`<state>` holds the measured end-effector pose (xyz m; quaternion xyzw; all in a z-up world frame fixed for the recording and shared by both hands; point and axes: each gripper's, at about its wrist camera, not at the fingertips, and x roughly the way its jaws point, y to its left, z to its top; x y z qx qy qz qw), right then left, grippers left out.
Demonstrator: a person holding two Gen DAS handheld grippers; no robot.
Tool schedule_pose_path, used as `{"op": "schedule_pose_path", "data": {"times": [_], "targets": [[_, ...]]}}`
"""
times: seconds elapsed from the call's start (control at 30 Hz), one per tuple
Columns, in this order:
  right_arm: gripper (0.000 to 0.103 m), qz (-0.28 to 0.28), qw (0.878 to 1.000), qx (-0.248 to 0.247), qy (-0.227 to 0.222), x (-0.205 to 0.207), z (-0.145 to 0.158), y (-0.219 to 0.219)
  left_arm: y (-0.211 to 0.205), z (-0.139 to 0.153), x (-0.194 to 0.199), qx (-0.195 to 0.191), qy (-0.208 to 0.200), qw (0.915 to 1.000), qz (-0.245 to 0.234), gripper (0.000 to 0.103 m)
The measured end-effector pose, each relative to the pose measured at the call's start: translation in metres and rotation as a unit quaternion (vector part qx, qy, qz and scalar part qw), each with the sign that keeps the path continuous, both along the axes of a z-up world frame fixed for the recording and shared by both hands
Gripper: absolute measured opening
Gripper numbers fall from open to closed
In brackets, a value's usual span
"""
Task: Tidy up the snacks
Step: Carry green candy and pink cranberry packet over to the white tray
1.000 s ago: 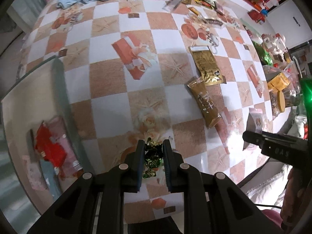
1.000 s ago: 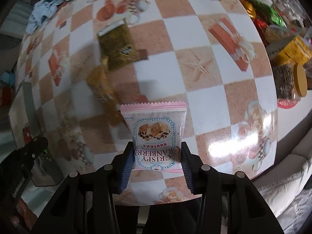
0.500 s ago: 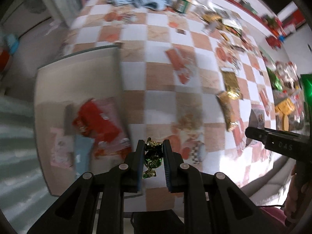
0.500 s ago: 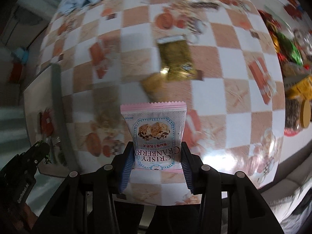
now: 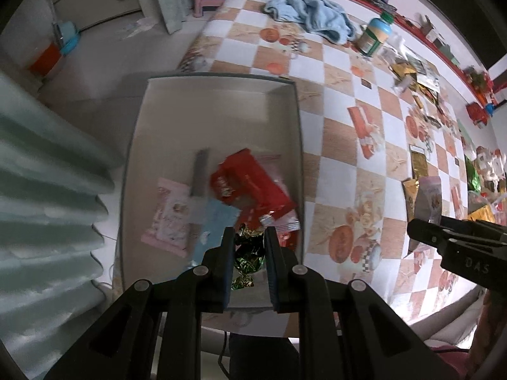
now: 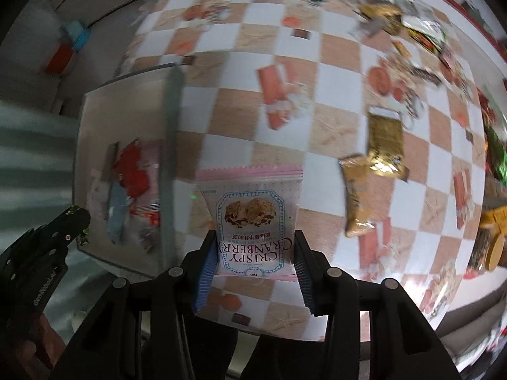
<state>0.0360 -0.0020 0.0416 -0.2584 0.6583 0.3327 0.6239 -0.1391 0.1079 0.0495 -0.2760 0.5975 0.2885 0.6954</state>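
Note:
My left gripper (image 5: 249,237) is shut on a green foil-wrapped candy (image 5: 248,258) and hangs above the near end of a shallow grey box (image 5: 296,133). Inside the box lie a red packet (image 5: 250,183), a pink packet (image 5: 169,218) and a light blue packet (image 5: 214,226). My right gripper (image 6: 253,240) is shut on a pink "Crispy Cranberry" packet (image 6: 250,215), held upright over the checkered tablecloth just right of the box (image 6: 171,120). The left gripper (image 6: 68,218) shows at the lower left of the right wrist view. The right gripper (image 5: 424,231) shows at the right of the left wrist view.
Two gold packets (image 6: 385,142) (image 6: 356,196) lie on the tablecloth right of the held packet. A blue towel (image 5: 312,14) and a green-lidded jar (image 5: 375,36) sit at the far end. Several more snacks (image 5: 415,72) line the far right edge. The box stands at the table's left edge, with floor beyond.
Both grippers have swung left with their snacks. The left one went from above the tablecloth to above the box. The right one now hangs close beside the box.

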Motion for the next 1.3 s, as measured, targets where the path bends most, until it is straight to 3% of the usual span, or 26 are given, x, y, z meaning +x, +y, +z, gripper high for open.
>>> {"op": "schedule_pose_path", "data": {"times": [0.6,1.3], "targets": [[0.047,0.06,0.998,0.004,-0.006,-0.033,0.001,0.059,0.037,0.0,-0.033,0.002,0.001,0.9994,0.034,0.02],[0.047,0.089,0.996,0.002,0.003,-0.055,-0.007,0.121,0.078,-0.011,-0.035,-0.002,0.005,0.9992,0.039,0.02]]}}
